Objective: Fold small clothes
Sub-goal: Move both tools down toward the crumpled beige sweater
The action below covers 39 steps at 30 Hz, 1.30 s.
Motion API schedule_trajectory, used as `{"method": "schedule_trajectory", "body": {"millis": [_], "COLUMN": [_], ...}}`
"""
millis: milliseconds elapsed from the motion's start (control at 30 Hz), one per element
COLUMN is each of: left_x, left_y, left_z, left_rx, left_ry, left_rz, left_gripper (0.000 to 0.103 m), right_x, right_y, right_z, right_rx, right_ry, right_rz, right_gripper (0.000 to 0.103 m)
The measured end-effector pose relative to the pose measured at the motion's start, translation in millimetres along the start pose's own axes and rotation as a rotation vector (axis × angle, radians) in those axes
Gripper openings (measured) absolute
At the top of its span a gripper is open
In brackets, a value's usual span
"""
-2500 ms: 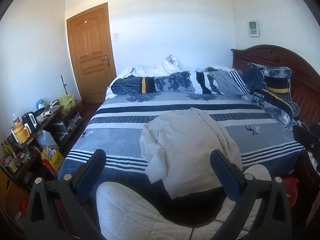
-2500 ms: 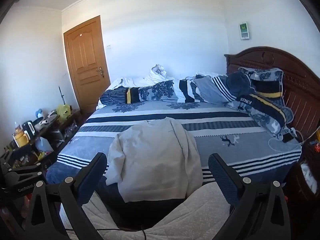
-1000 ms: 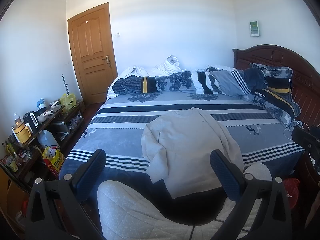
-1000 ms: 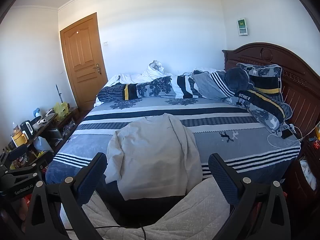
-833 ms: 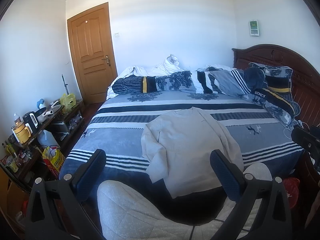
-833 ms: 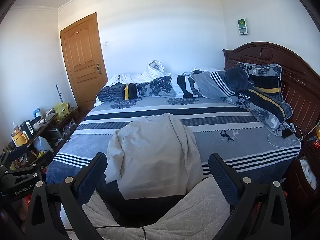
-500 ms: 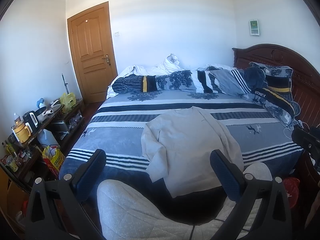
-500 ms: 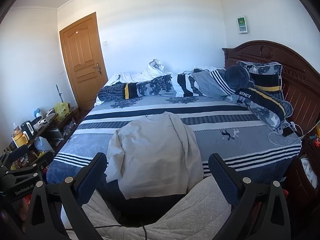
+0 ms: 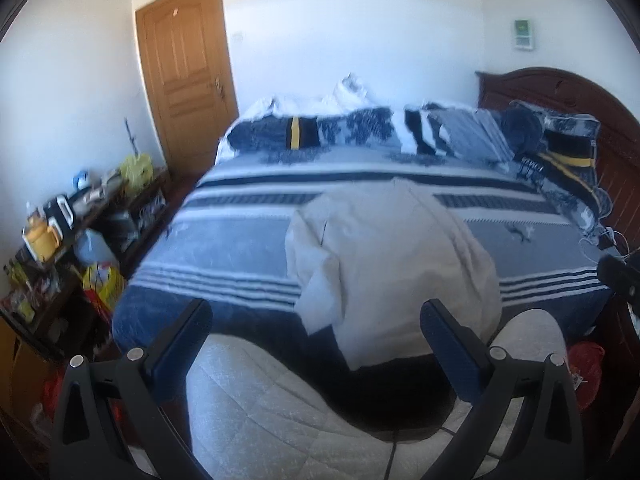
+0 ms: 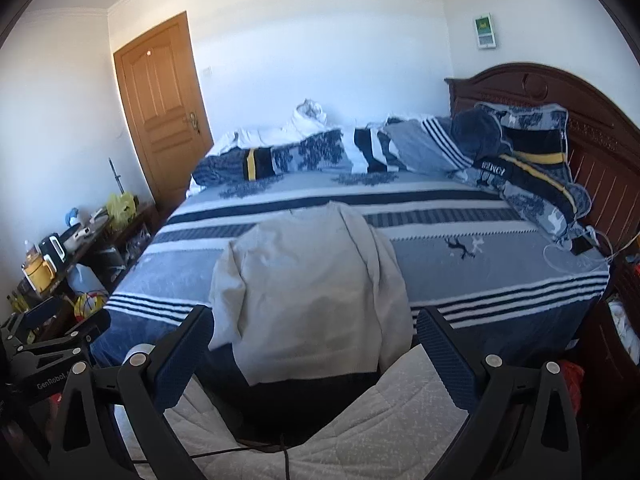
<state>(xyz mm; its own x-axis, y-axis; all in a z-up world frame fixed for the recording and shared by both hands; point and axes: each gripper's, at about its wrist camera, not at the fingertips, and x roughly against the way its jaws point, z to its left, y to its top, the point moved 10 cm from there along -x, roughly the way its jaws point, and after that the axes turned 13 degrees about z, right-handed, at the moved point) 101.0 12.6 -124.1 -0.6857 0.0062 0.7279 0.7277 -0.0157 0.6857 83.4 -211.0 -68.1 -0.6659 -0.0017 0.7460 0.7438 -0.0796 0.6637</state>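
A cream long-sleeved top (image 9: 394,264) (image 10: 312,284) lies flat on the blue striped bed (image 9: 240,248) (image 10: 480,268), its hem hanging over the near edge. My left gripper (image 9: 316,340) is open and empty, held back from the bed and a little left of the top. My right gripper (image 10: 314,344) is open and empty too, well short of the hem. The left gripper's body (image 10: 48,344) shows at the lower left of the right wrist view. White quilted trouser legs (image 9: 280,408) (image 10: 392,420) fill the bottom of both views.
Bundled dark bedding and pillows (image 10: 360,156) line the far side and the dark wooden headboard (image 10: 560,100) at right. A cluttered low shelf (image 9: 60,232) with a yellow kettle stands at left. A wooden door (image 9: 184,72) is shut behind it. A cable (image 10: 576,252) lies on the bed's right corner.
Both views have edged closer to the bed and the top looks slightly larger; the left wrist view is blurred from motion. Both grippers stay open and empty.
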Motion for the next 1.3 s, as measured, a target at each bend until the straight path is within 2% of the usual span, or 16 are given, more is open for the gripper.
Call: {"method": "schedule_trajectory", "body": {"millis": [33, 133, 233, 300, 467, 700, 900, 1033, 1200, 1300], "left_x": [-11.6, -41.1, -67.0, -83.8, -130.6, -198.8, -262.5, -304.7, -347.6, -366.5], "left_y": [-5.1, -21.5, -32.5, -28.8, -10.5, -6.1, -10.8, -1.8, 16.1, 13.4], "left_z": [0.9, 3.0, 4.2, 4.6, 9.3, 13.7, 16.9, 14.3, 8.0, -1.6], "left_rx": [0.008, 0.064, 0.093, 0.102, 0.111, 0.127, 0.141, 0.191, 0.237, 0.260], "left_ry": [-0.014, -0.060, -0.067, -0.068, -0.062, -0.078, -0.094, -0.164, -0.255, -0.359], "left_rz": [0.031, 0.198, 0.304, 0.320, 0.309, 0.378, 0.436, 0.454, 0.412, 0.434], "left_gripper": [0.103, 0.103, 0.103, 0.103, 0.103, 0.103, 0.103, 0.103, 0.103, 0.100], "right_x": [-10.6, -43.9, -69.8, -86.0, -122.7, -172.7, -218.8, -244.2, -277.7, -308.9], "right_y": [-4.7, -17.8, -21.1, -16.3, 0.4, 22.8, 25.8, 37.1, 61.7, 79.2], "right_z": [-0.6, -0.9, -1.2, -5.0, -5.9, -11.9, -7.1, 8.3, 42.9, 72.5], "right_rx": [-0.008, -0.017, -0.007, -0.007, 0.012, -0.002, 0.005, 0.053, 0.118, 0.174], "right_ry": [0.005, 0.025, 0.042, 0.027, 0.059, 0.070, 0.130, 0.138, 0.190, 0.259], "right_rz": [0.020, 0.099, 0.137, 0.148, 0.177, 0.205, 0.290, 0.317, 0.349, 0.392], "right_gripper": [0.103, 0.103, 0.103, 0.103, 0.103, 0.103, 0.100, 0.100, 0.099, 0.098]}}
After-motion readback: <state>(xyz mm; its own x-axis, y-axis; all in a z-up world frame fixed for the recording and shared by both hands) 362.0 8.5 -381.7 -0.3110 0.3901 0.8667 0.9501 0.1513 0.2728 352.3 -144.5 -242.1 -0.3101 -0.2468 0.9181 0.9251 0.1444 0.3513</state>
